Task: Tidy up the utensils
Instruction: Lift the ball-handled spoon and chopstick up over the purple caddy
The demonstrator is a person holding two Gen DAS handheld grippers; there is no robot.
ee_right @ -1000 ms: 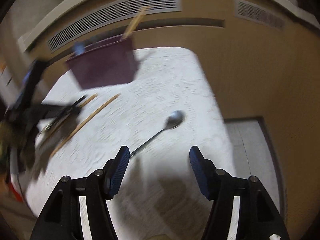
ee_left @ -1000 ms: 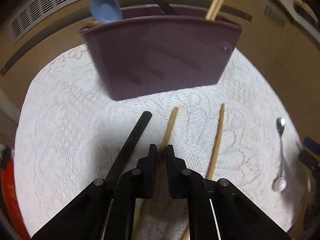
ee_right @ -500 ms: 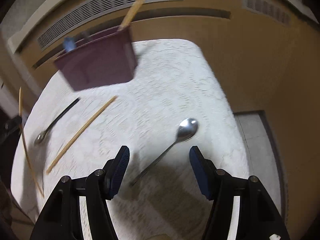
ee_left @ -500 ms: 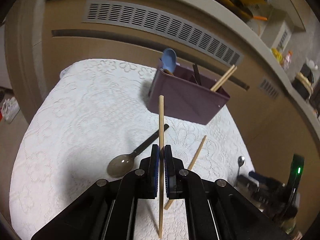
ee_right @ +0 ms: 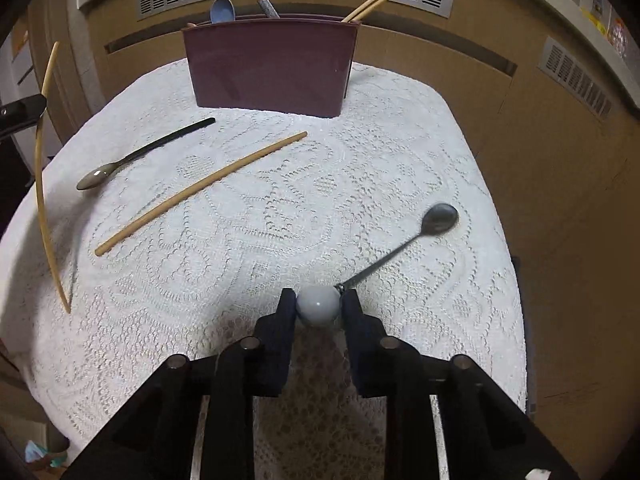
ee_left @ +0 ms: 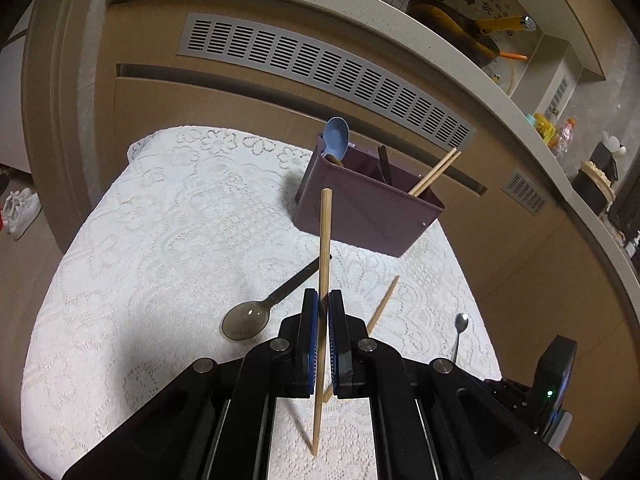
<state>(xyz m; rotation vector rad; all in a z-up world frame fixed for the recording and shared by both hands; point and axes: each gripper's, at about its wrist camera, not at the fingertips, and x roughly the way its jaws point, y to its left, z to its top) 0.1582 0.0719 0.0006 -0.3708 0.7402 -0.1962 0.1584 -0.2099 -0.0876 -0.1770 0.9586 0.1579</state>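
Left gripper (ee_left: 323, 312): clamped on one chopstick (ee_left: 323, 264), now raised off the tablecloth (ee_left: 160, 220) and upright, short of the holder (ee_left: 368, 216). A dark spoon (ee_right: 132, 158) and second chopstick (ee_right: 200, 192) remain lying. Right gripper (ee_right: 319, 306): jaws closing around the ball end of the metal spoon (ee_right: 400, 248), previously untouched, now ready for lifting.

wooden chopstick (ee_left: 325, 248), lace tablecloth (ee_right: 280, 208), glossy spoon (ee_right: 400, 252)

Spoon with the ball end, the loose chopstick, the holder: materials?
Ball-end spoon: likely polished metal, dark glossy bowl; ball looks like glazed ceramic or plastic.
Loose chopstick: matte tan, probably bamboo or wood.
Holder: purple, smooth, faint sheen, thin walls; looks like plastic.
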